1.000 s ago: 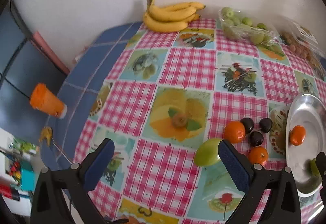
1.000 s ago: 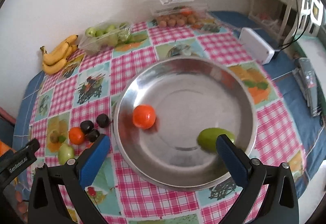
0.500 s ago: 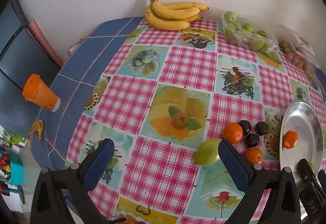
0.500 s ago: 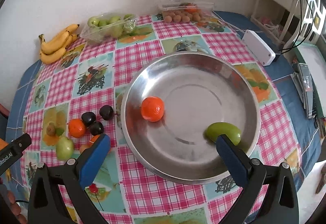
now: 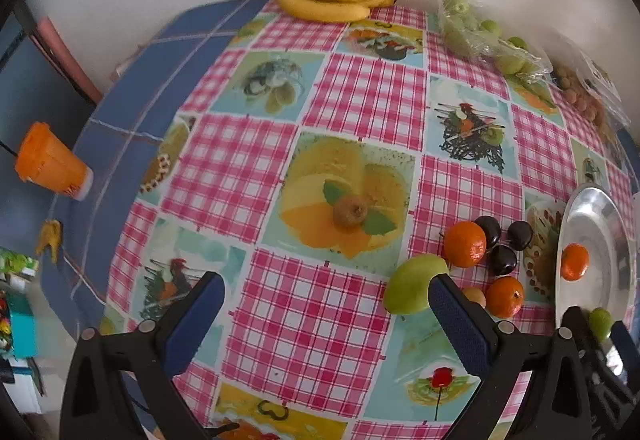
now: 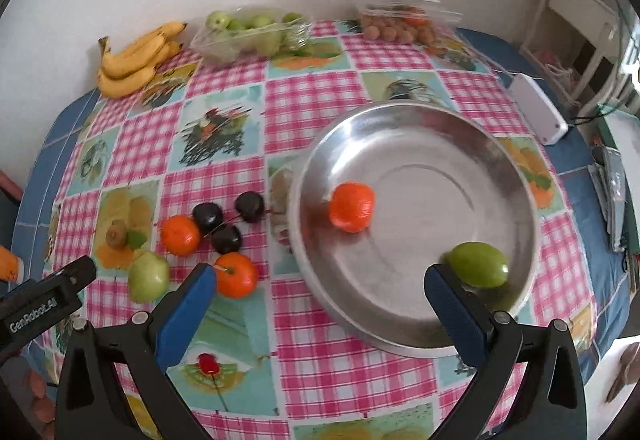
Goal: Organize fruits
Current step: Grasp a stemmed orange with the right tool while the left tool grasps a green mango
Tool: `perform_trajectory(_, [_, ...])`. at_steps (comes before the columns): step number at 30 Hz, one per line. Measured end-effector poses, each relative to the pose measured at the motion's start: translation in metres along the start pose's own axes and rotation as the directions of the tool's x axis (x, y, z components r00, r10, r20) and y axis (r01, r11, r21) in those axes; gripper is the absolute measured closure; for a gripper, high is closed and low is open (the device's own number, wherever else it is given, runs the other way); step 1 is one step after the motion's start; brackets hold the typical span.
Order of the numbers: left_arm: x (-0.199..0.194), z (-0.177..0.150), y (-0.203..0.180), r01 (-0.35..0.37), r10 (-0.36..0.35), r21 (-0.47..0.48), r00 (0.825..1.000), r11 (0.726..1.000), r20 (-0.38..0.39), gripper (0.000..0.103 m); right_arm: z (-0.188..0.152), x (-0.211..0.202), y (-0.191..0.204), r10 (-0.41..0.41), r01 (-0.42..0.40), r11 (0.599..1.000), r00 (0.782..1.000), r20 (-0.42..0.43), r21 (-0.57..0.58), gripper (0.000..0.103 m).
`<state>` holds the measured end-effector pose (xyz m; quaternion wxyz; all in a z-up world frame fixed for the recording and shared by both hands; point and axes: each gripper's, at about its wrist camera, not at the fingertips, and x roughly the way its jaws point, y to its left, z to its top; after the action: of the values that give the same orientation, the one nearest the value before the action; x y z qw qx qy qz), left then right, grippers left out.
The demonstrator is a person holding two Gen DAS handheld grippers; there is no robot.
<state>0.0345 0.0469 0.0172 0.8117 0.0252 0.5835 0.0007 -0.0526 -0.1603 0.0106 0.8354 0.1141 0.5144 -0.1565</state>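
Both tongs stand wide and hold nothing: the right gripper (image 6: 320, 300) hangs over the near rim of the steel dish (image 6: 516, 176), where a green fruit (image 6: 478, 265) lies by its right finger and a mandarin (image 6: 352, 206) sits left of the dish's middle. The left gripper (image 5: 324, 306) hovers above the checked tablecloth (image 5: 360, 96) with a green apple (image 5: 412, 284) just beside its right finger; seen from the right wrist, its side reads "GenRobot.AI". Left of the dish cluster two mandarins (image 6: 180, 235) and three dark plums (image 6: 226, 238), while bananas (image 6: 134, 60), a clear box of green fruit (image 6: 250, 32) and a labelled tub (image 6: 404, 24), its print unreadable, line the table's far edge.
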Motion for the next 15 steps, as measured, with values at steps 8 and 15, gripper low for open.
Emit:
perform_trajectory(8, [0.012, 0.002, 0.004, 0.087, -0.088, -0.03, 0.996, 0.996, -0.028, 0.0, 0.0, 0.006, 0.022, 0.092, -0.093, 0.995, 0.995, -0.031, -0.044, 0.001])
perform_trajectory(15, [0.015, 0.004, 0.005, 0.135, -0.135, -0.048, 0.991, 0.99, -0.003, 0.0, -0.001, 0.023, 0.032, 0.138, -0.145, 0.987, 0.985, -0.102, -0.063, 0.031])
